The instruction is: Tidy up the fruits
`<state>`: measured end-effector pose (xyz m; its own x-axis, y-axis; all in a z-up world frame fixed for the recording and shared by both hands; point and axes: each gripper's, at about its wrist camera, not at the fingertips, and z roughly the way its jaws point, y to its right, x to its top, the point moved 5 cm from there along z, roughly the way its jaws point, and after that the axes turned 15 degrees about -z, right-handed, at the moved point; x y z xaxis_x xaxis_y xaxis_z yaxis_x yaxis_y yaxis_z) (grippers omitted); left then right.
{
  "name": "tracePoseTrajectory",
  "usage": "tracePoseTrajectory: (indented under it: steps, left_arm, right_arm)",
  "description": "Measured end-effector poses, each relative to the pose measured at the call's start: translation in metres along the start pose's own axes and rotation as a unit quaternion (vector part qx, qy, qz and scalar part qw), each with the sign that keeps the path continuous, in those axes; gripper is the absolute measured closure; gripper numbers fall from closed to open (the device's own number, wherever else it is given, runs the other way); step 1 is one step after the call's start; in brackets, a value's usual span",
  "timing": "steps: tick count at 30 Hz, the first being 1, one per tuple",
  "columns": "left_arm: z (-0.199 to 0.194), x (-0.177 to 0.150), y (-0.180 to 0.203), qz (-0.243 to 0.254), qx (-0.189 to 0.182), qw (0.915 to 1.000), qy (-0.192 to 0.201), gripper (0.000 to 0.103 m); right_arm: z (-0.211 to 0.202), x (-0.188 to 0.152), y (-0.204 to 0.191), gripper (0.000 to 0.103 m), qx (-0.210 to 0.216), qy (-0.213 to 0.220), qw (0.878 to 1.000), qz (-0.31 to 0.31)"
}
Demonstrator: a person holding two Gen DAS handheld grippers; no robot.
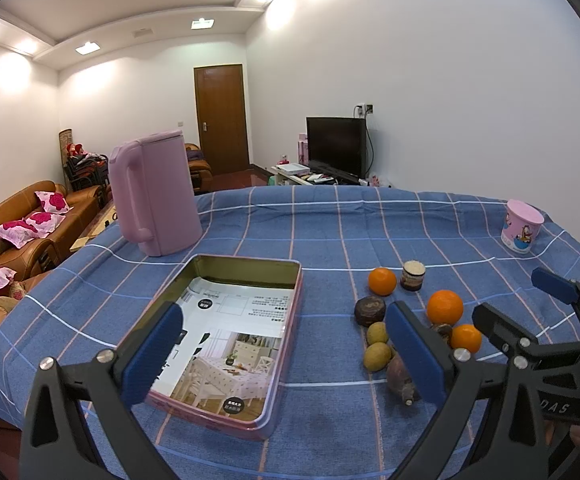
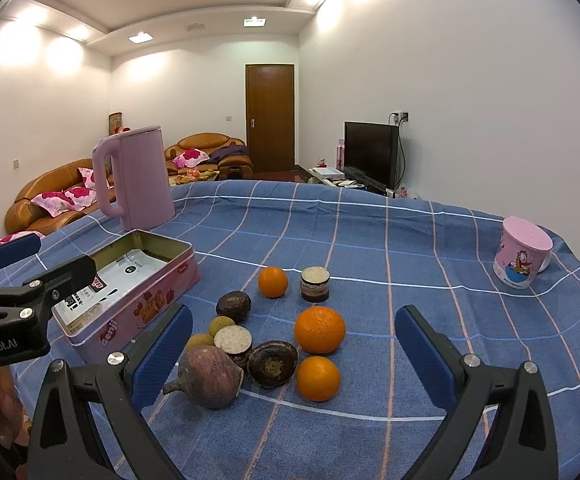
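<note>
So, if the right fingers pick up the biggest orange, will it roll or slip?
The biggest orange looks round, so a nudge would probably roll it on the flat cloth. Its dimpled peel should grip fairly well. It seems firm, likely not fragile.

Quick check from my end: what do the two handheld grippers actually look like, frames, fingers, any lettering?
Both match: the left gripper and right gripper have matte black plastic frames shaped like splayed, ribbed struts, joined by round silver bolts. Each carries two flat fingers faced with textured blue pads. White lettering marks the bodies: "GenRobot.AI" on the left one, seen in the right wrist view, and a partial "DAS" on the right one. No cables or sleeves show.
</note>
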<state>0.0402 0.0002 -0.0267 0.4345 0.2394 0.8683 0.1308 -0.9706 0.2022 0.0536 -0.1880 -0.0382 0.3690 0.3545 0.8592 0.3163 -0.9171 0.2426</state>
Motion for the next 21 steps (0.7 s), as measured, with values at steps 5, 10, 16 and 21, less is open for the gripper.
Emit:
tracePoseTrajectory:
  steps: [5, 10, 16, 21]
  left_arm:
    - [0.0, 0.0, 0.0, 0.0, 0.0, 1.0, 0.0, 0.0]
    - [0.0, 0.0, 0.0, -0.001, -0.001, 1.0, -0.001, 0.0]
    - [0.0, 0.0, 0.0, 0.0, 0.0, 1.0, 0.0, 0.0]
    - [0.001, -0.002, 0.0, -0.004, 0.001, 1.0, -0.005, 0.0]
  right_arm:
    - [-0.001, 0.0, -0.001, 0.001, 0.0, 0.0, 1.0, 0.0]
    - [0.001, -0.001, -0.001, 0.001, 0.0, -0.002, 1.0, -0.003]
    - [0.003, -0.004, 0.003, 0.001, 0.0, -0.01, 1.0, 0.001]
    - [0.004, -0.007, 0.01, 0.001, -0.009, -0.015, 1.0, 0.0]
